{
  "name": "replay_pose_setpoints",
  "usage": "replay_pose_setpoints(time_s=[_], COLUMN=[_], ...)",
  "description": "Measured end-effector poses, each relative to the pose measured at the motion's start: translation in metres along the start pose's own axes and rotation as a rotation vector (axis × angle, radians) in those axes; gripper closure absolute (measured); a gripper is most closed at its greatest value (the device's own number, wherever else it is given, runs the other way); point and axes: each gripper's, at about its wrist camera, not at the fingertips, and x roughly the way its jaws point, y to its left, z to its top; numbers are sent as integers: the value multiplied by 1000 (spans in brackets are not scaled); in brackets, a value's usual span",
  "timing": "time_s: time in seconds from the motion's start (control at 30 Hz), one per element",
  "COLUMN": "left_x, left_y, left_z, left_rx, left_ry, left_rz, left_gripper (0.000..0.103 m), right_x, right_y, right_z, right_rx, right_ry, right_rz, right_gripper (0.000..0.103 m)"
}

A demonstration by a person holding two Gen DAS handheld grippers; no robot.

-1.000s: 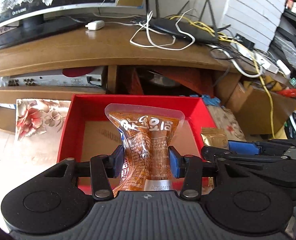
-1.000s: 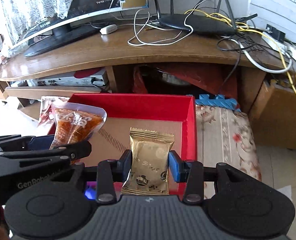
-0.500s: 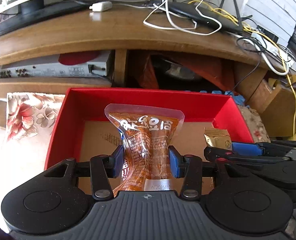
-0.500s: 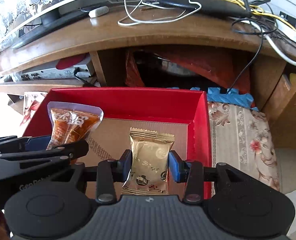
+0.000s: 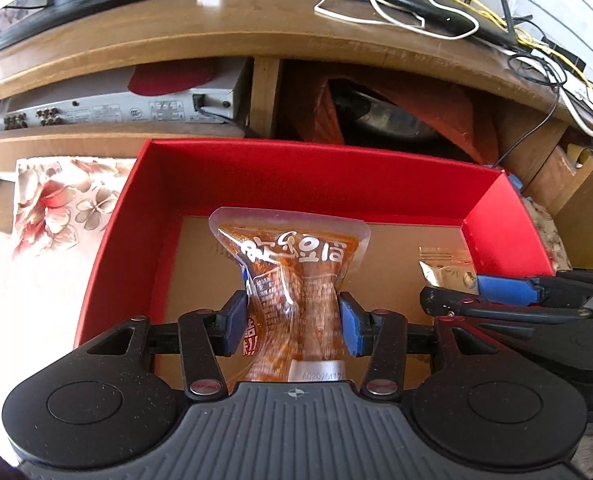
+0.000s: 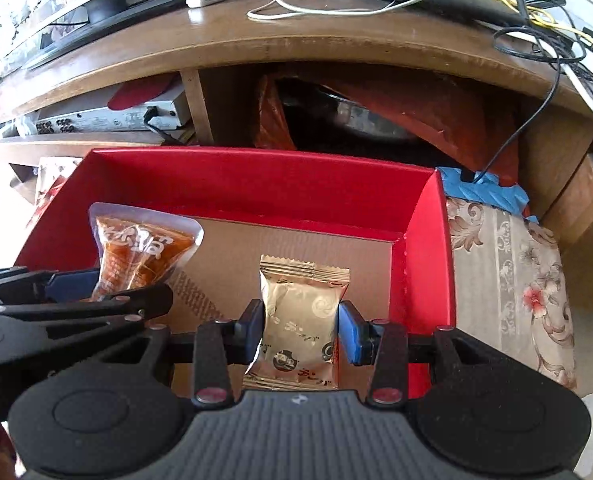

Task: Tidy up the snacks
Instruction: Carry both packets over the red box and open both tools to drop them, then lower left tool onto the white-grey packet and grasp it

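A large red box (image 5: 128,240) with a brown cardboard floor sits open below a wooden TV stand (image 6: 296,52). Two snack packets hang over it, side by side. The left tongs (image 5: 294,326) pinch an orange pouch (image 5: 296,264) with white lettering at its squeezed waist. The right tongs (image 6: 302,330) pinch a smaller gold packet (image 6: 302,312) near the box's right wall. Likely risks: the slick, crumpled pouch could slip free early, or the two closely spaced tongs could knock together as they release.
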Motion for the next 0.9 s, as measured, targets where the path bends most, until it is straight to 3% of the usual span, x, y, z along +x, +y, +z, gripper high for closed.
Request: replay_pose_setpoints(time_s=[0.47,0.9], left_x=[-12,-51], left_y=[2,-18], left_z=[1,-12], left_rx=[-8,35], left_ry=[-22,-46], left_rz=[23,-19], left_gripper=[32,30], right_x=[-15,-61], right_y=[0,-6], right_z=[3,-11], right_rx=[2,13], right_ry=[-36,-56], right_rz=[-1,-22], right_gripper=[64,63])
